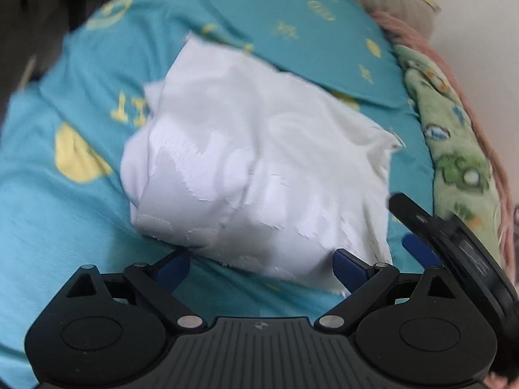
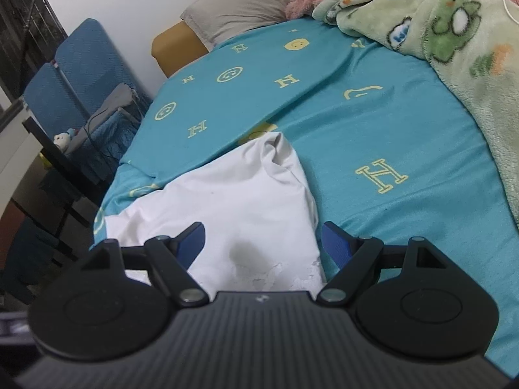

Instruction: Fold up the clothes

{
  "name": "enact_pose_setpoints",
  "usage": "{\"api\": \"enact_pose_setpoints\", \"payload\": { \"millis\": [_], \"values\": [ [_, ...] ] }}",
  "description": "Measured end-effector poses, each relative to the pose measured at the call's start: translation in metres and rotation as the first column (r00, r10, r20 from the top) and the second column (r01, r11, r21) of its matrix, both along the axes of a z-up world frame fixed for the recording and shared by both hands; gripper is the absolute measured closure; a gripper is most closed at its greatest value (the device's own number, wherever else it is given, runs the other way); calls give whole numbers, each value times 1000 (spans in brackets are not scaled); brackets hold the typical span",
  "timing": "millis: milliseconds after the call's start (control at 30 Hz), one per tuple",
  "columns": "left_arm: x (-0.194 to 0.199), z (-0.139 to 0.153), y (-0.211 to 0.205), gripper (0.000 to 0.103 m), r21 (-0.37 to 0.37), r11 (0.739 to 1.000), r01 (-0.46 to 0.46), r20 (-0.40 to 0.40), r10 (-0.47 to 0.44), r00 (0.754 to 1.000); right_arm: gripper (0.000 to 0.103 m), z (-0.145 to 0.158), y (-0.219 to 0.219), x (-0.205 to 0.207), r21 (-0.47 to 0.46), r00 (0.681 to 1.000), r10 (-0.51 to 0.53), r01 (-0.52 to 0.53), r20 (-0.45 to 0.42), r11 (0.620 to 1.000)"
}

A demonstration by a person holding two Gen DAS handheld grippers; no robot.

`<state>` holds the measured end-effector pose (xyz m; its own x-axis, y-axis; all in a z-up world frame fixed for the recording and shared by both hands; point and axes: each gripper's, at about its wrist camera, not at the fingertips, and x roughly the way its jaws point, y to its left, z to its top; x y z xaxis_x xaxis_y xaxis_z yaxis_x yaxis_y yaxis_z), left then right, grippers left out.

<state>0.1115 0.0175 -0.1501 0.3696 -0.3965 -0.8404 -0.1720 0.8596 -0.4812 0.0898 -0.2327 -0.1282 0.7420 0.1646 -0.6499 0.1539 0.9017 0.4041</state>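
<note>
Two handheld grippers hover over a bed, both with jaws spread wide and nothing between them. Nearest the lens in the left wrist view, the left gripper (image 1: 261,264) straddles the near hem of a white garment (image 1: 256,162), its blue-padded fingers (image 1: 348,264) apart on either side of the cloth, released. The right gripper (image 2: 262,243) is likewise released, its fingers flanking the garment's (image 2: 233,201) near edge; its black body (image 1: 454,246) intrudes at the right of the left wrist view.

The garment lies bunched, partly folded, on the teal bedsheet (image 2: 389,129), close to the bed's left edge and toward its near end. A greyish stain (image 2: 243,253) marks the fabric just ahead of the right gripper. The left wrist view is blurred, so the fabric's detail is unclear there.

By its looks the cloth is thin, light and limp: it will sag and slide rather than hold a crease, so the sounder grip is probably on a hem or corner, pinching through all layers, not the puffed middle.

Beyond the garment a folded flap of the sheet (image 2: 243,97) crosses the bed; a green fleece blanket (image 2: 454,39) is heaped along the right edge, a grey pillow (image 2: 256,3) at the far end.
</note>
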Motion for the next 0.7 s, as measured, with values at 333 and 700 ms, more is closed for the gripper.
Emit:
{"api": "enact_pose_setpoints", "payload": {
  "millis": [333,700],
  "values": [
    [-1,-23,35,6,-258,958,-125,0,129,992,22,12,0,-2,85,999,-2,-1,37,996],
    [-7,-31,54,9,-372,906,-202,-51,198,979,21,-39,-60,-45,659,947,-180,316,-267,683]
  ]
}}
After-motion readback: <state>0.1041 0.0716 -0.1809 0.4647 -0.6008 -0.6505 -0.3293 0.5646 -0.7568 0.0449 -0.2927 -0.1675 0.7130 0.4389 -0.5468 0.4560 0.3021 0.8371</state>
